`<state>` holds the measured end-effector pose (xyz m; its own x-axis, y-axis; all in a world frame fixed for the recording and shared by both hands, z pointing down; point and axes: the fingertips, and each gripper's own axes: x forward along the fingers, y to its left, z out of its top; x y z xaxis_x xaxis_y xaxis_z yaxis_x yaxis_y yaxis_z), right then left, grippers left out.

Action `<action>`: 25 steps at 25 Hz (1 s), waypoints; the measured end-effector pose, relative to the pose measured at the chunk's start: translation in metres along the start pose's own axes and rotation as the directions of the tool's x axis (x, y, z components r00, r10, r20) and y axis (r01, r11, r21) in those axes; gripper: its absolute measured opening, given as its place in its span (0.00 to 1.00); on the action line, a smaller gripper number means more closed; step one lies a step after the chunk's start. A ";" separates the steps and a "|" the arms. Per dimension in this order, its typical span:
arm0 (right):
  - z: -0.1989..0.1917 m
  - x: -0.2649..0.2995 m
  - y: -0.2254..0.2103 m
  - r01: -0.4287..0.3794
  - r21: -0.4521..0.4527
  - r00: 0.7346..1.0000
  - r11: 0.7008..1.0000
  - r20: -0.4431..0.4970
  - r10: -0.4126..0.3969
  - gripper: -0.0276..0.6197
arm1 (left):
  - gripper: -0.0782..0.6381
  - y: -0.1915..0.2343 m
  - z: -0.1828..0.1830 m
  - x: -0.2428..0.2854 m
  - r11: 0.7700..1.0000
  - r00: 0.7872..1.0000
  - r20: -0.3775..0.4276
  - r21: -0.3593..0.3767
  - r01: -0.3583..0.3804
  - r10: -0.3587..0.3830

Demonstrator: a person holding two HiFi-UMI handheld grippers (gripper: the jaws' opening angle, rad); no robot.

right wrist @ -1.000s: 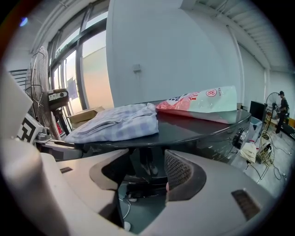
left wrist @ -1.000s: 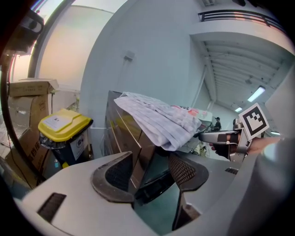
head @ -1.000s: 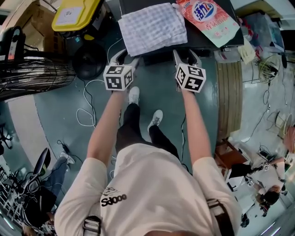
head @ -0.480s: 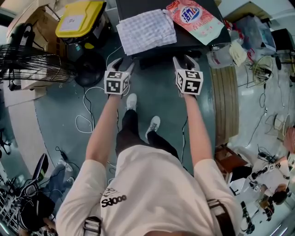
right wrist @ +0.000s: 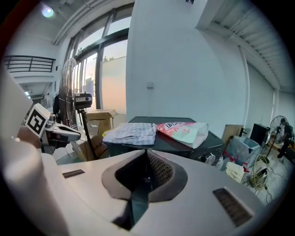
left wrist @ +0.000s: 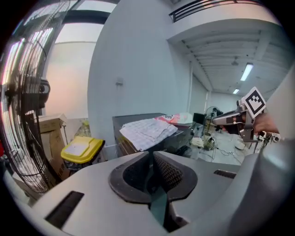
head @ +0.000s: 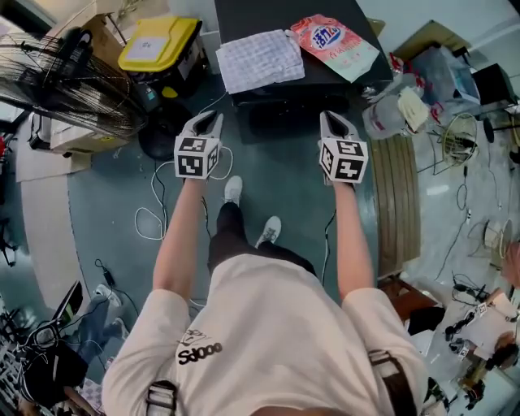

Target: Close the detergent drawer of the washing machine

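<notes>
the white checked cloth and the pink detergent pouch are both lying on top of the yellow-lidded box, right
Not right. The white checked cloth and the pink plastic detergent pouch lie on the dark flat top of the washing machine, not on the yellow-lidded box, which stands apart at the machine's left. The head view shows this.

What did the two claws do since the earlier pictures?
The left claw and right claw drew back from the washing machine, and their jaws have just been closing on nothing. The checked cloth and pink bag stayed on top.
</notes>
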<state>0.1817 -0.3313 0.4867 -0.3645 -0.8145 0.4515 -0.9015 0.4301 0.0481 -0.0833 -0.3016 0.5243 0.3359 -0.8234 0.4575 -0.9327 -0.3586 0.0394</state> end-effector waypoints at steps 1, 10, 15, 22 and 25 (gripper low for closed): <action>0.005 -0.009 0.001 -0.008 -0.011 1.000 1.000 0.011 0.008 0.06 | 0.16 -0.004 0.007 -0.010 1.000 1.000 0.016 0.016 -0.002 0.002; 0.052 -0.088 0.015 -0.057 -0.172 0.994 0.983 0.083 0.072 0.05 | 0.13 -0.055 0.066 -0.082 0.991 0.988 0.153 0.131 0.012 -0.032; 0.073 -0.128 0.029 -0.091 -0.220 0.983 0.971 0.134 0.122 0.05 | 0.13 -0.084 0.092 -0.113 0.983 0.976 0.212 0.184 0.007 -0.046; 0.092 -0.168 0.049 -0.104 -0.351 0.971 0.931 0.166 0.172 0.05 | 0.13 -0.112 0.129 -0.159 0.962 0.957 0.285 0.270 -0.024 -0.056; 0.103 -0.183 0.058 -0.111 -0.382 0.963 0.917 0.185 0.194 0.05 | 0.13 -0.124 0.140 -0.172 0.950 0.953 0.291 0.312 -0.011 -0.085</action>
<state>0.1717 -0.1978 0.3152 -0.5691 -0.7733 0.2795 -0.6972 0.6340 0.3344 -0.0065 -0.1773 0.3167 0.4373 -0.8823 0.1743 -0.8488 -0.4689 -0.2443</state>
